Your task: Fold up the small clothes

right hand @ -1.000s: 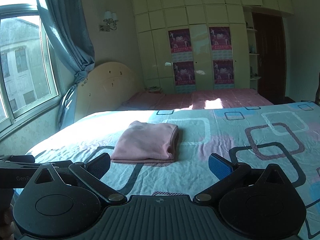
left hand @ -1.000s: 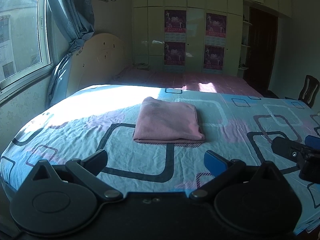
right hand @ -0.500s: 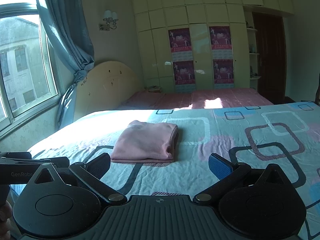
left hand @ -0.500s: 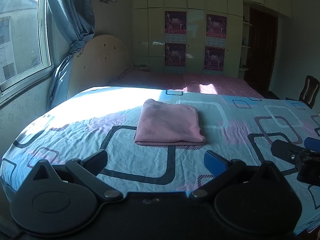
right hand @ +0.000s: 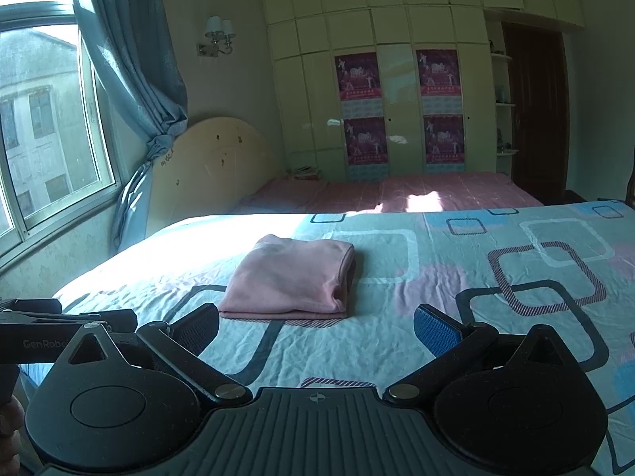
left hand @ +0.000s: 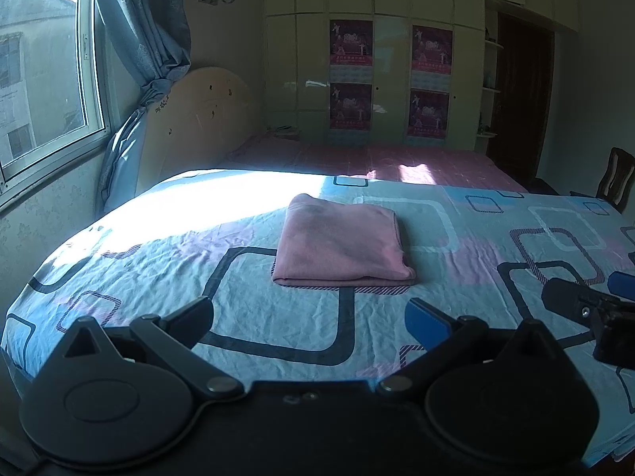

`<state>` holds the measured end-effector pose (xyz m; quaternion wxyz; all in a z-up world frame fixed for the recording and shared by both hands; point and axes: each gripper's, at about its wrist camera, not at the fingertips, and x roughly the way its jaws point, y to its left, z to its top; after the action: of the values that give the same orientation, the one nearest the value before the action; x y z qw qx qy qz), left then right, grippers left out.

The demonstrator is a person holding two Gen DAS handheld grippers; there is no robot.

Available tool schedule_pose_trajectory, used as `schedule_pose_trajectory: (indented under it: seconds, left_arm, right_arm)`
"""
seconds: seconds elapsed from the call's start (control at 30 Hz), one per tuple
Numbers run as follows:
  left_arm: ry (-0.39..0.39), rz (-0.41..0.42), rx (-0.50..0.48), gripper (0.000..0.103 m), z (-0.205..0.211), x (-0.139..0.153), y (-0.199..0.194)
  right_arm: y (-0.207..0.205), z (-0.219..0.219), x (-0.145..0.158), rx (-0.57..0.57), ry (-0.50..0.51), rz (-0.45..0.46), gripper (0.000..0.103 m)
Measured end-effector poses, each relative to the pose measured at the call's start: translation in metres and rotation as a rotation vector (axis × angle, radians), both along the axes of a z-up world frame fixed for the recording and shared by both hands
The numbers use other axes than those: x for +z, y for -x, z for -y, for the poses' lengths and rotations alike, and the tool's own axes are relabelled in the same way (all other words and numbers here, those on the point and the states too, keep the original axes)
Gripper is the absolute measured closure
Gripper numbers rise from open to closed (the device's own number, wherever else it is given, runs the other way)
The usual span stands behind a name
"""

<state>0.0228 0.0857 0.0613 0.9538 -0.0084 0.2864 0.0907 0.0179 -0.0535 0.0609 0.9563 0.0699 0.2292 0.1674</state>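
Left wrist view: left gripper at the near edge, jaws spread wide, nothing between them. One black finger on the left, one blue-padded finger on the right. Both hover over the bedsheet, light blue with dark rounded-square outlines and pink patches, wrinkled. Folded pink garment lies flat on the sheet, mid-bed, beyond the fingers and well apart from them. It is a neat rectangle, folded edge facing near, layered edges on its right side. Bright sun patch covers the far-left part of the sheet. Right gripper pokes in at the right edge, black body with a blue pad tip, low over the sheet, apart from the garment. Far behind: a second bed with a pink cover, cream headboard, window with blue curtain at left, wardrobe with purple posters, dark door, wooden chair at far right.

Right wrist view: right gripper near edge, jaws wide apart, empty. The folded pink garment sits just beyond the left finger, slightly left of centre, not touched. Stacked layers show on its right edge. The left gripper shows at the left edge, black, with partial "GenRobo" lettering, low over the bedsheet. Part of a hand shows at the bottom-left corner. Same room behind: wall lamp, window, curtain, posters.
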Motion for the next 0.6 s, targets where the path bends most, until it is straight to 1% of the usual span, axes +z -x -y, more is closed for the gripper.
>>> schedule_pose_trajectory:
  seconds: [0.6]
  left_arm:
    - [0.009,-0.016,-0.002,0.000,-0.0032,-0.0035,-0.0071]
  right_arm:
    - [-0.0079,-0.0038,-0.0040,0.007,0.001,-0.009,0.000]
